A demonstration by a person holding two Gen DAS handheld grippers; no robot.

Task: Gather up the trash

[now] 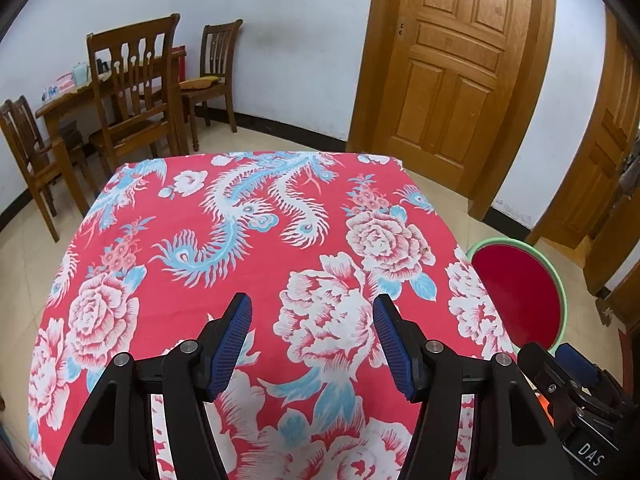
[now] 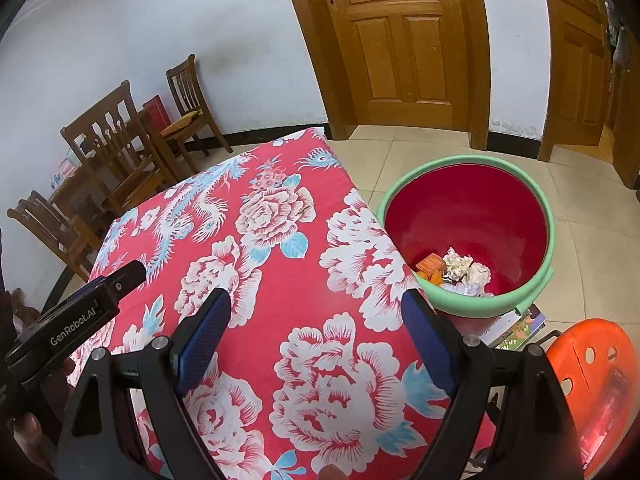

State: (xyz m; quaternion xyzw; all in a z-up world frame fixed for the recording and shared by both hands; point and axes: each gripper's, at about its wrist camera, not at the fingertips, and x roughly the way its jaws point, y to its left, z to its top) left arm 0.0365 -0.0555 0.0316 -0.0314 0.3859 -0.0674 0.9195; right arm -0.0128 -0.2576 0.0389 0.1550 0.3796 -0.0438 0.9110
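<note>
A green-rimmed basin with a red inside [image 2: 472, 208] stands off the table's right edge; it also shows in the left wrist view [image 1: 520, 288]. In it lie crumpled white paper [image 2: 466, 268] and an orange carton [image 2: 430, 266]. My left gripper [image 1: 312, 312] is open and empty above the red floral tablecloth [image 1: 240, 248]. My right gripper [image 2: 316, 312] is open and empty above the same cloth [image 2: 280, 280], just left of the basin. No trash shows on the cloth.
An orange plastic stool [image 2: 592, 372] stands at the lower right, with books [image 2: 516, 326] under the basin. Wooden chairs [image 1: 136, 92] and a dining table [image 1: 72, 100] stand at the far left. Wooden doors [image 1: 452, 60] stand behind.
</note>
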